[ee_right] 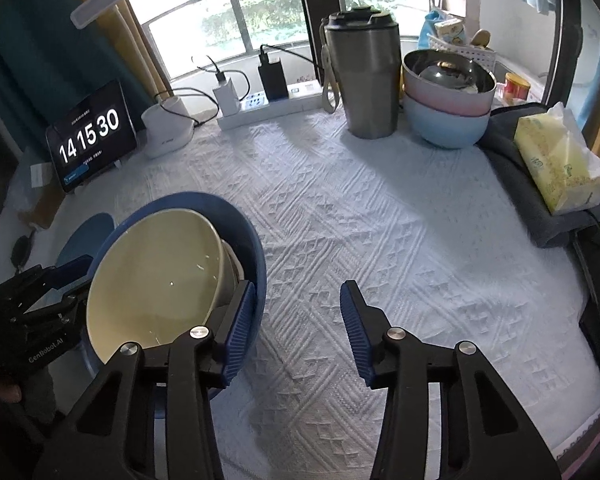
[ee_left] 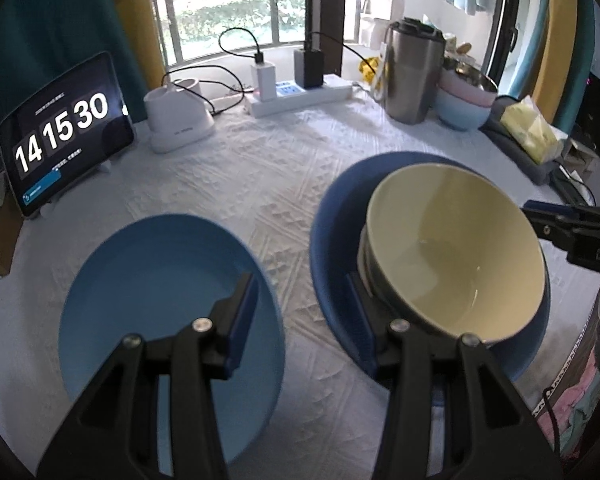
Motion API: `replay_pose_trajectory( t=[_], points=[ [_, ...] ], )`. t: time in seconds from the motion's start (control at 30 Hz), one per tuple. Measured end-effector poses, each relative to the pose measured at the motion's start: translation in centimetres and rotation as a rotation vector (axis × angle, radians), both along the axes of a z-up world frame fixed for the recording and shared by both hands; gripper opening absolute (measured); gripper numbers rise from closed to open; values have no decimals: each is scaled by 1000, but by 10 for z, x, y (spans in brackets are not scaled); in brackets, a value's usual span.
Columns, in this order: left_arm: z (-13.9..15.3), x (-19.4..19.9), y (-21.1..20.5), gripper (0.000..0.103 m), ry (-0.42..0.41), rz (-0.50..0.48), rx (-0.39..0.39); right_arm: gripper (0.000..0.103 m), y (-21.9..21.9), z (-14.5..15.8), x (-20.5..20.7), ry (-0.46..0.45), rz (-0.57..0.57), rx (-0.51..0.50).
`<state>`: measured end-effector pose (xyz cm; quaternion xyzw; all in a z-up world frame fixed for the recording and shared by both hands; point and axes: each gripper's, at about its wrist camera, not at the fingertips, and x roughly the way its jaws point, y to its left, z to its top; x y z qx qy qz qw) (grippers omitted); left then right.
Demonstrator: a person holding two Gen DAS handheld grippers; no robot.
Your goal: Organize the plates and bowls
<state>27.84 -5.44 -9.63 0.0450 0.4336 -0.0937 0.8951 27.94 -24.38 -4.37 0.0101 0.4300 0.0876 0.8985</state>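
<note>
A cream bowl leans tilted on another bowl's pale rim, both inside a dark blue dish on the white cloth. Beside it to the left lies a light blue plate. My left gripper is open: one finger hovers over the light blue plate, the other reaches inside the dark blue dish against the stacked bowls. My right gripper is open too, its left finger over the dish's right rim and its right finger over bare cloth. Each gripper shows in the other's view, flanking the cream bowl.
Along the back stand a tablet clock, a white charger base, a power strip, a steel tumbler and stacked pink and blue bowls. A yellow tissue pack lies on a grey cloth at the right.
</note>
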Motion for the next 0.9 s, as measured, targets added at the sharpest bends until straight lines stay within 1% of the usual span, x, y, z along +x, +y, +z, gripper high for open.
replay_pose_trajectory(
  t=[0.23,0.37,0.43,0.53,0.6,0.67,0.83,0.9],
  points=[
    [-4,3,-4,46,2,-3,15,45,1,-6,2,4,-5,14],
    [-6,3,-6,46,-15,-19,22,45,0,-8,4,2,-19,29],
    [-6,2,-7,46,-28,-34,41,45,0,-9,5,-2,-29,31],
    [-7,3,-13,46,-54,-52,106,45,2,-13,8,2,-44,41],
    [-7,9,-14,44,-38,-62,116,45,2,-17,12,23,-49,57],
    [-7,11,-16,43,-47,-86,143,45,1,-18,14,27,-65,72],
    [-8,8,-24,34,-83,-149,208,45,0,-19,13,35,-71,74],
    [-8,8,-26,28,-96,-169,222,46,-3,-20,13,36,-83,95]
  ],
)
